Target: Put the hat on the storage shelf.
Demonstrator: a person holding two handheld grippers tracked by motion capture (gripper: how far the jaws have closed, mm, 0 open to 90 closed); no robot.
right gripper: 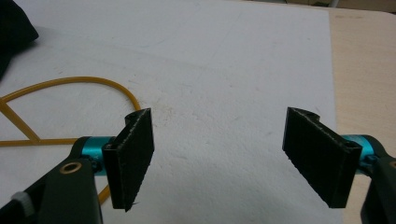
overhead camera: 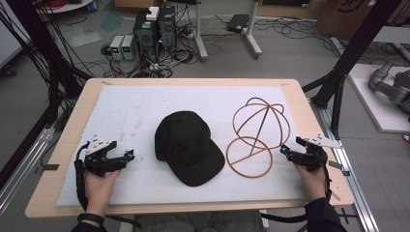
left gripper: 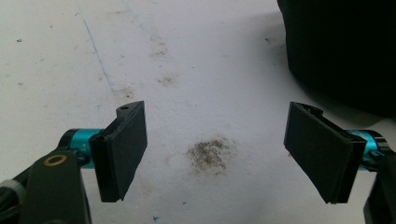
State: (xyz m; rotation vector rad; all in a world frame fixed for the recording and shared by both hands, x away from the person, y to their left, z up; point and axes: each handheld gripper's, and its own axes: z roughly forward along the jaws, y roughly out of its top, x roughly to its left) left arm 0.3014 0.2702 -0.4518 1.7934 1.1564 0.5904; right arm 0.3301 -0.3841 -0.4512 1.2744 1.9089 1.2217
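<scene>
A black cap [overhead camera: 187,146] lies in the middle of the white mat, brim toward the front right. To its right stands a golden wire hat stand [overhead camera: 256,135] with a round base ring and a domed top. My left gripper [overhead camera: 129,155] rests on the mat left of the cap, jaws wide open and empty; the cap's edge [left gripper: 341,51] shows at the upper right of the left gripper view. My right gripper [overhead camera: 283,149] sits right of the stand, open and empty, with the stand's base ring [right gripper: 65,84] just left of its jaws.
The white mat [overhead camera: 130,111] covers most of a wooden table [overhead camera: 72,125]; a dirty smudge [left gripper: 210,154] marks it between the left jaws. Bare wood [right gripper: 364,70] lies right of the right gripper. Beyond the table stand computers [overhead camera: 154,29], cables and black frame posts.
</scene>
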